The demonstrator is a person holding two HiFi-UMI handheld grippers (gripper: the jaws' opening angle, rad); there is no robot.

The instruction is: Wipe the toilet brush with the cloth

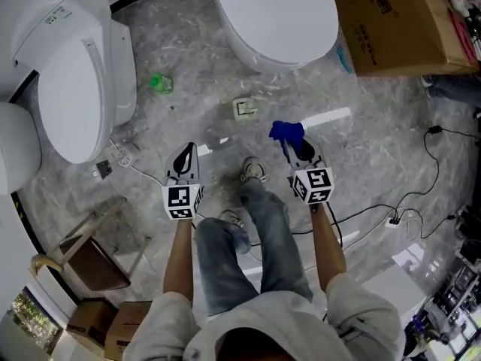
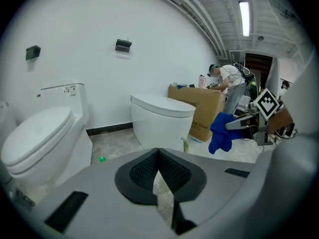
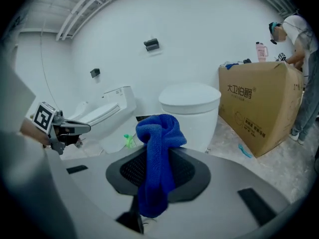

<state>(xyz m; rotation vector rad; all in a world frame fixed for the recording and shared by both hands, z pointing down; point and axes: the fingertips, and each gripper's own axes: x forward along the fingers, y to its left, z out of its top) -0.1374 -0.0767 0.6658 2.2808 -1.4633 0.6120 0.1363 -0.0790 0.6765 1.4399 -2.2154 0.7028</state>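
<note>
The right gripper [image 1: 293, 145] is pinched tight on the cloth [image 3: 158, 158], a single piece of deep blue, nubbly terry-like fabric. It bunches into a rounded knot above the jaws and hangs down in a limp fold between them, covering the middle of the black pads. The left gripper [image 2: 158, 153] holds nothing. Its two jaws are pressed together at the tips, and only a thin sliver of floor shows through lower down. Its pads [image 2: 144, 171] are black rubber with a fine cross-hatched grain, set in a smooth grey plastic body. Both grippers are held out side by side at about the same height above the floor [image 1: 195, 74], well apart from each other. The floor is glossy grey stone with pale marbled veins. On it stand a smooth white ceramic toilet [image 1: 75, 89] with its lid down at the left and a second toilet [image 1: 274, 13] straight ahead. A rounded white form at the far left edge may be a third. One large brown cardboard box [image 1: 391, 21] sits to the right of the second toilet. One small green object [image 1: 159, 83], too small to identify, lies on the floor between the two toilets.
</note>
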